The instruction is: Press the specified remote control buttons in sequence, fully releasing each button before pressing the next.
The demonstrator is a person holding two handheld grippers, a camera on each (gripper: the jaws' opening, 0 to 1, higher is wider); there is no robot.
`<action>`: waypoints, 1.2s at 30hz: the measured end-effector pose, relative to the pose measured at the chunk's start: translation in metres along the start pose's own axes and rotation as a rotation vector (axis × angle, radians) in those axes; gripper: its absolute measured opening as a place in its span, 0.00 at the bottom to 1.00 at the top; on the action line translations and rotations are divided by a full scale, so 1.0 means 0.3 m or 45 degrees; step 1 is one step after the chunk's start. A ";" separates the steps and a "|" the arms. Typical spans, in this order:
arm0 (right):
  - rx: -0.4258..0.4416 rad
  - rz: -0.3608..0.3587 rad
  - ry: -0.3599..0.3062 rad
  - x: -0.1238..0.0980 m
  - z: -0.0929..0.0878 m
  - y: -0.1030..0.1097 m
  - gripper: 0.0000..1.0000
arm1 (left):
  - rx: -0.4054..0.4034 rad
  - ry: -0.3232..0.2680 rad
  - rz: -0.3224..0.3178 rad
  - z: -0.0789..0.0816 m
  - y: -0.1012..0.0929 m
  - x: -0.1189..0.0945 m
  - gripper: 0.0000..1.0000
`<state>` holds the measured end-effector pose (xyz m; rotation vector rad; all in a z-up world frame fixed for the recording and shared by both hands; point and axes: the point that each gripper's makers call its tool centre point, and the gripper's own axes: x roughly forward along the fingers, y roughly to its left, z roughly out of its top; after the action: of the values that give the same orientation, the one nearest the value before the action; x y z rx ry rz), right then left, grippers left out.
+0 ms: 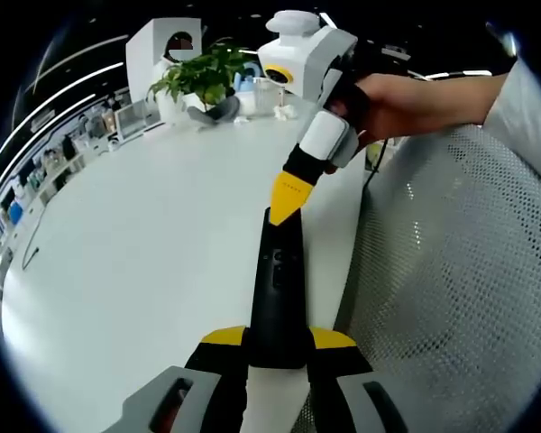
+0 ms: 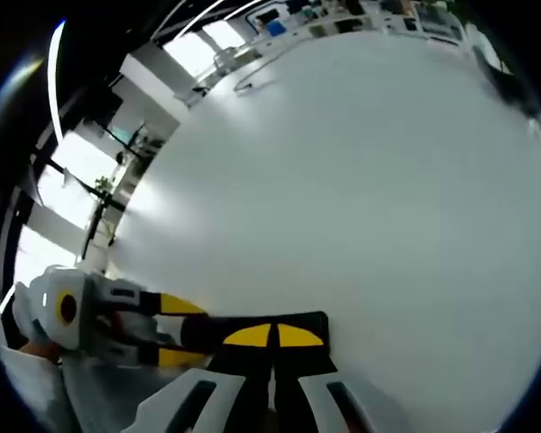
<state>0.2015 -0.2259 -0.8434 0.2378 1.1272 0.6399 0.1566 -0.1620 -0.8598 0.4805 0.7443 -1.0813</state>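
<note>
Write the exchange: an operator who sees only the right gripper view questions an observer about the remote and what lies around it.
Operator: My right gripper is shut, with its tips at the remote. Which part am I over?
Observer: The far end. The left gripper clamps the near end, and the buttons lie between.
Operator: What is beside the table?
Observer: A mesh chair stands at its edge.
Operator: Anything at the far end?
Observer: A leafy plant.

Both views low, close over white table; table shared.
</note>
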 end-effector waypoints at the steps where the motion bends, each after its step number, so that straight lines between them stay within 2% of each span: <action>1: 0.000 0.014 -0.004 0.002 0.003 0.005 0.00 | 0.003 -0.001 -0.002 0.001 -0.001 0.001 0.24; 18: -0.034 0.066 0.041 0.023 -0.017 0.037 0.00 | 0.013 -0.003 -0.012 0.006 -0.006 0.006 0.24; 26: -0.046 0.046 0.050 0.028 -0.022 0.029 0.00 | 0.011 -0.004 -0.011 0.007 -0.006 0.006 0.24; 36: 0.063 0.079 0.037 0.029 -0.023 0.021 0.00 | 0.012 -0.006 -0.012 0.008 -0.006 0.006 0.24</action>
<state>0.1956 -0.2166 -0.8500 0.3078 1.1681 0.6730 0.1561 -0.1654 -0.8595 0.4824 0.7385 -1.0951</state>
